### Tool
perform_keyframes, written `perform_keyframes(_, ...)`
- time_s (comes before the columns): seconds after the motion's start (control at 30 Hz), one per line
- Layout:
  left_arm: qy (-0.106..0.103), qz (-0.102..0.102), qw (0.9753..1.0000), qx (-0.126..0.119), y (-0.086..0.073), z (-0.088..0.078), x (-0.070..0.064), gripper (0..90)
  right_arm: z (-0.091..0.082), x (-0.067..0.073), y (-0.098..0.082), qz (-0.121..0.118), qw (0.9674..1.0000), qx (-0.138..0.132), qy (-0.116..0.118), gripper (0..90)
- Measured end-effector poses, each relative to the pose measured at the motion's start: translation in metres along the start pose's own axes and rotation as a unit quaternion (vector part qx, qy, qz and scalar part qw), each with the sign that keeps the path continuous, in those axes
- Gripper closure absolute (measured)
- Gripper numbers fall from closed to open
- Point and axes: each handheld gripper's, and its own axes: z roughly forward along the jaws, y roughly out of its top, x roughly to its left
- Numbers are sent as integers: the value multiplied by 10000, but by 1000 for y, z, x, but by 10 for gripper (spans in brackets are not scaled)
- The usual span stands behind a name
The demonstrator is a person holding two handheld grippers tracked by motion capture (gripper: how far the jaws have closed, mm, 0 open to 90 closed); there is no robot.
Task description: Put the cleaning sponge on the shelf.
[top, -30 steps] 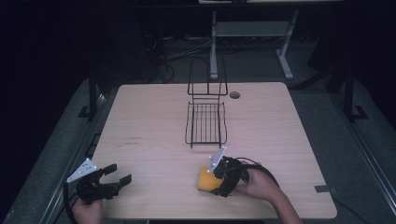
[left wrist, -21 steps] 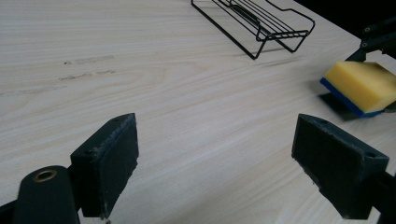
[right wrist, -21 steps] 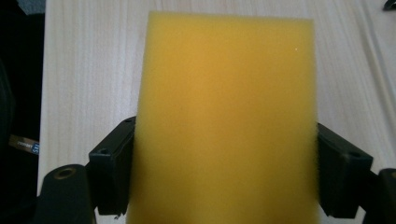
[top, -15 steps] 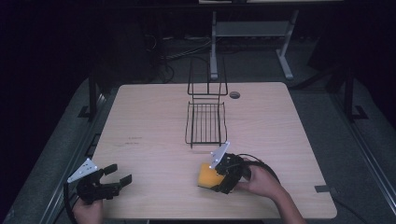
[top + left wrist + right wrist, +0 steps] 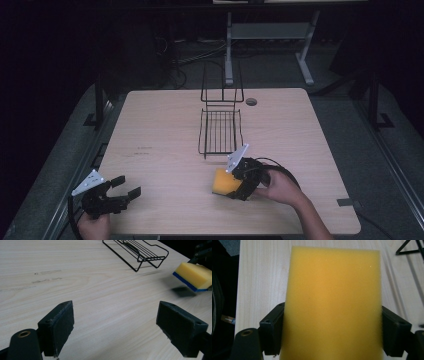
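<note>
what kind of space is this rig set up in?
Looks like a lab or workshop recording station, not a home. A bare wooden table stands on grey carpet in a dark room, with cables and a metal stand behind it. On it sits a black wire rack; the right claw holds a yellow sponge.

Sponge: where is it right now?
The sponge is clamped between the right gripper's fingers, lifted just above the table, near its front edge, short of the wire rack.
</note>
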Motion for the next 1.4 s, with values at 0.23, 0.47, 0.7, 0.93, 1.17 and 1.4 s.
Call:
perform_keyframes(0.23,5,-8,10000,-6,0,0,0,140,-5,-8,4,49,10000,-60,54,209)
perform_keyframes(0.47,2,-11,10000,-22,0,-1,0,140,-7,-13,8,21,10000,-30,57,210)
perform_keyframes(0.7,4,-33,10000,-38,0,-1,2,141,-9,-23,19,-31,10000,14,67,209)
perform_keyframes(0.93,5,-38,10000,-41,0,-1,2,140,-9,-30,26,-27,9999,98,89,209)
perform_keyframes(1.17,3,-22,10000,-34,1,0,0,140,-9,-40,33,-76,9998,138,107,209)
perform_keyframes(1.4,12,-34,10000,-43,0,-1,2,141,-8,-52,41,-50,9997,181,131,209)
